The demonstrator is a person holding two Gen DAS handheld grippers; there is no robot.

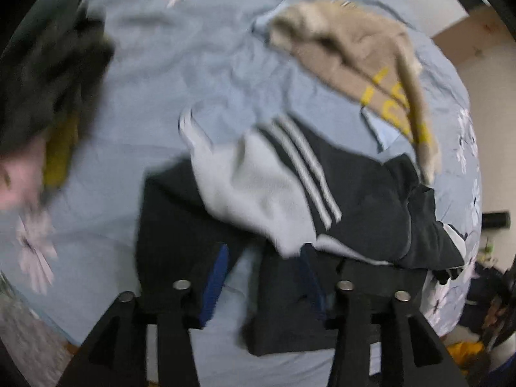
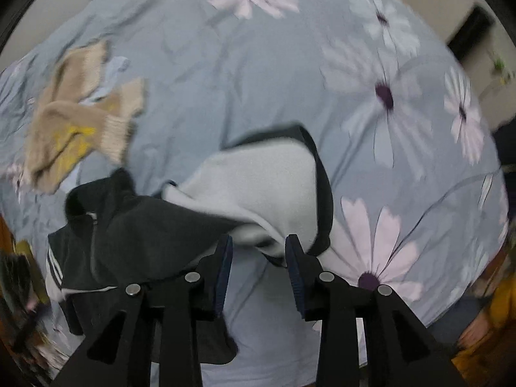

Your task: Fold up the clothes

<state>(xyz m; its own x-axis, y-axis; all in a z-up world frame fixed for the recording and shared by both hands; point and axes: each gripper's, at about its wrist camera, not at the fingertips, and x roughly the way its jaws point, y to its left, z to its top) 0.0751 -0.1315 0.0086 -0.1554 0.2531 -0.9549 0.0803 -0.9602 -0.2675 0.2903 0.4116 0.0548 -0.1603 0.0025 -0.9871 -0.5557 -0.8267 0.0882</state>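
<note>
The left tongs (image 1: 264, 277) stand parted over the dark jacket (image 1: 361, 200), pads clear of the cloth. The right tongs (image 2: 259, 264) gape too, the jacket's pale fleece lining (image 2: 258, 187) just ahead. The jacket lies crumpled low in both views, white stripes (image 1: 306, 167) showing. Wrinkled blue flowered bedsheet (image 2: 225, 80) spreads open above; a tan knit sweater (image 1: 354, 51) lies upper right in the left view.

A pale blue bedsheet (image 2: 225, 103) printed with large pinkish-white daisies (image 2: 383, 96) lies wrinkled across the bed. Beyond its far edge shows light flooring (image 1: 496, 148).
</note>
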